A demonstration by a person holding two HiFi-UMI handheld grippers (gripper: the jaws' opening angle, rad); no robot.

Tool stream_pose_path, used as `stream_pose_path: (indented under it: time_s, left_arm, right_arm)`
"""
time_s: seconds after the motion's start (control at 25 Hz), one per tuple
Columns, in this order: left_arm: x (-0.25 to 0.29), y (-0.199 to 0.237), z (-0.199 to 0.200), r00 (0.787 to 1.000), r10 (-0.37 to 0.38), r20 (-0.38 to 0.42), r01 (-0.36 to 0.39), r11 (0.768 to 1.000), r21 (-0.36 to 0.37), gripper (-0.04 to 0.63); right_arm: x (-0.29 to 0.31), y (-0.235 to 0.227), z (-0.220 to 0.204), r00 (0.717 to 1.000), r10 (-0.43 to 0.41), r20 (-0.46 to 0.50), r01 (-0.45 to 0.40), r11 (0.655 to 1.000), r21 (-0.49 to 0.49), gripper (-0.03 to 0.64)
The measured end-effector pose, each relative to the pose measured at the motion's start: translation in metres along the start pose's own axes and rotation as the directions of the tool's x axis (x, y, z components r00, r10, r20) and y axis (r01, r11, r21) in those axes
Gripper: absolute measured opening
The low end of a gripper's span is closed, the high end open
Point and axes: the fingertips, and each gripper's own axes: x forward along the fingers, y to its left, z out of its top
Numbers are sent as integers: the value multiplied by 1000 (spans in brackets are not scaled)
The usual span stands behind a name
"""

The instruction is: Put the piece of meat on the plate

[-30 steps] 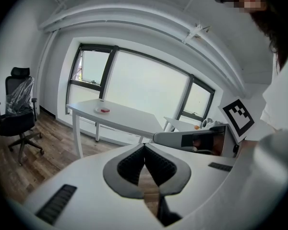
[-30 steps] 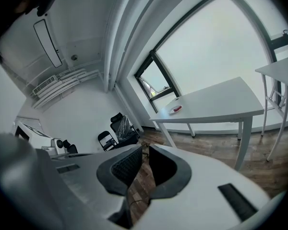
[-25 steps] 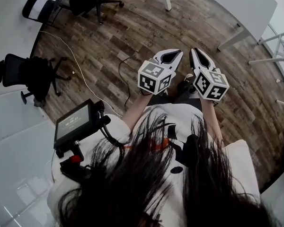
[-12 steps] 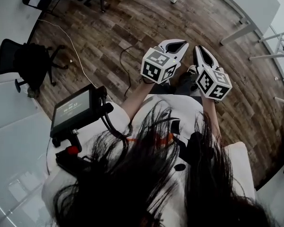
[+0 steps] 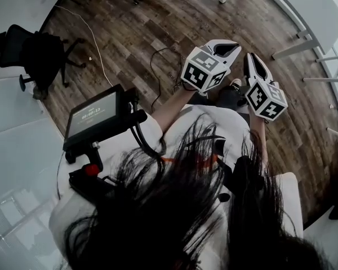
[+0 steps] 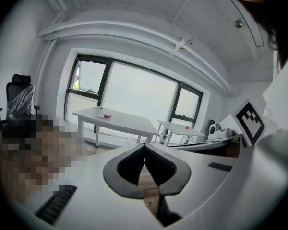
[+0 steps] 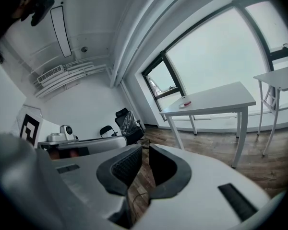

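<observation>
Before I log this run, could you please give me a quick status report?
Left claw and right claw both shut, empty. Small red piece, likely the meat, at a plate on the far white table. Only wood floor between.

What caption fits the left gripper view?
Left gripper, jaws shut and empty, facing a white table by the window.

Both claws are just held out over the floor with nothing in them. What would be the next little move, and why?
Probably step closer to the white table by the window. The left claw and right claw are both shut and empty, over wooden floor, while the plate and a red thing at it sit far off on that table, out of reach.
</observation>
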Motion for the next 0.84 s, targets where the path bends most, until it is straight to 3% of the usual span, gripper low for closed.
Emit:
stream_pose_path:
  time_s: [0.84]
  left_arm:
    - [-4,15,5,999,33,23,-33,999,-11,5]
  right_arm:
    - [10,7,0,999,27,-17,-27,999,-23,52]
